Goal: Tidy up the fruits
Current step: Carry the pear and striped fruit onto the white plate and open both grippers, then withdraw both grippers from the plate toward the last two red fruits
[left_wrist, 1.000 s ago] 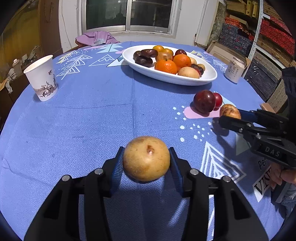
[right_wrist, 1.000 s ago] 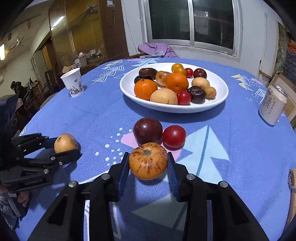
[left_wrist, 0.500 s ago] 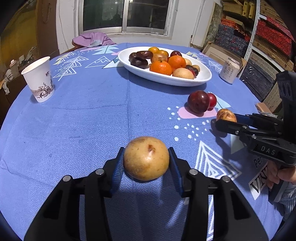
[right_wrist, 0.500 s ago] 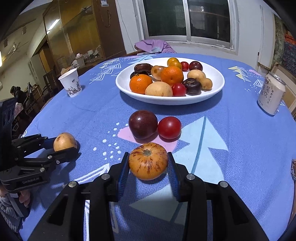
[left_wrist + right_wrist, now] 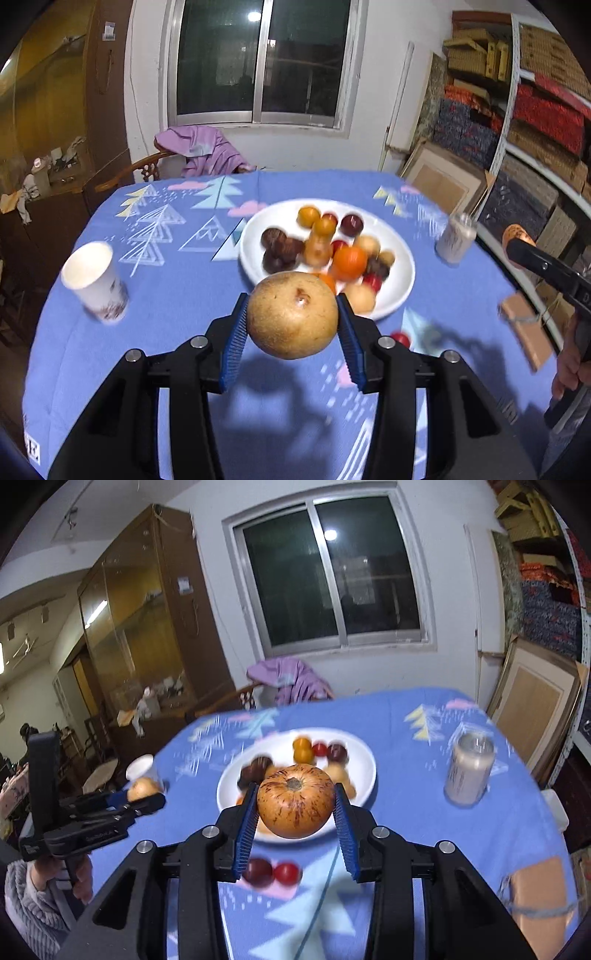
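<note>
My left gripper (image 5: 291,325) is shut on a tan round pear (image 5: 292,315) and holds it in the air above the blue tablecloth, in front of the white oval plate (image 5: 400,284) that holds several fruits. My right gripper (image 5: 294,814) is shut on an orange speckled fruit (image 5: 294,805), also lifted, in front of the same plate (image 5: 364,766). A dark plum (image 5: 257,872) and a red tomato (image 5: 286,873) lie on the cloth below the right gripper. The left gripper with its pear (image 5: 142,789) shows at the left of the right wrist view.
A paper cup (image 5: 94,282) stands at the left of the table. A drink can (image 5: 468,771) stands right of the plate. A brown card (image 5: 537,897) lies at the table's right edge. A chair with a purple cloth (image 5: 207,151) stands behind the table.
Both grippers have risen well above the table with their fruits still held. The view now looks down on the plate from higher up.
</note>
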Action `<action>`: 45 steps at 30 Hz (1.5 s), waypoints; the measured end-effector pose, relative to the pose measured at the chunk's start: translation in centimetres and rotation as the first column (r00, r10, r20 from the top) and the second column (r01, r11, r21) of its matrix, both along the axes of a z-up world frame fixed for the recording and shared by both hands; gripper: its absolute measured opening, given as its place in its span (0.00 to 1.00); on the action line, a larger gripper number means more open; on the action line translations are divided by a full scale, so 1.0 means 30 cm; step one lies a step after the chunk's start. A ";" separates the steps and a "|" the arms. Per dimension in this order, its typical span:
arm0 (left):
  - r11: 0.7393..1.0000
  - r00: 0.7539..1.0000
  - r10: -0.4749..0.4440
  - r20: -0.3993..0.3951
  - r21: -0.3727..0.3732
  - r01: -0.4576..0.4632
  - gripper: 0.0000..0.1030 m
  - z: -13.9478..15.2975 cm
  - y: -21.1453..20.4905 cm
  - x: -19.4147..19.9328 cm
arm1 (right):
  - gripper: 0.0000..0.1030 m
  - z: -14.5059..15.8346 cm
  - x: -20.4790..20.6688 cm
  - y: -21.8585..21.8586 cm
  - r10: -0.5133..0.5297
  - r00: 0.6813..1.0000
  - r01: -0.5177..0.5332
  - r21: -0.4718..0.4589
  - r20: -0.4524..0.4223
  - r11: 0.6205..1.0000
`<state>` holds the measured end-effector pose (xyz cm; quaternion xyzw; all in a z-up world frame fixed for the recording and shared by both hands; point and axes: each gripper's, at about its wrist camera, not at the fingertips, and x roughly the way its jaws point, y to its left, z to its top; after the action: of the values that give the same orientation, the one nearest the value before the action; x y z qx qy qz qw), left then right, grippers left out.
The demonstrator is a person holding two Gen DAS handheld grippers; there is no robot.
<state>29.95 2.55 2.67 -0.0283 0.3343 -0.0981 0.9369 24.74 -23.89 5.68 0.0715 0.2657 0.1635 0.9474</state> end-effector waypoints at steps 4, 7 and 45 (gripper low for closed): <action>0.999 1.000 -0.007 -0.027 -0.034 0.006 0.44 -0.027 -0.048 0.133 | 0.39 0.019 0.131 0.012 0.004 1.000 -0.003 0.059 -0.012 0.998; 0.999 0.996 -0.011 -0.083 -0.049 0.007 0.44 -0.106 -0.068 0.217 | 0.39 -0.026 0.243 0.042 0.016 0.998 -0.012 0.079 -0.059 0.997; 0.996 1.000 -0.026 0.010 -0.086 0.027 0.95 -0.122 -0.071 0.215 | 0.90 -0.073 0.343 0.111 0.000 0.998 0.004 0.059 -0.065 0.998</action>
<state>36.40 0.42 -1.00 -0.0640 0.3257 -0.1248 0.9350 35.05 -20.57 3.49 0.1050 0.2914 0.1679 0.9359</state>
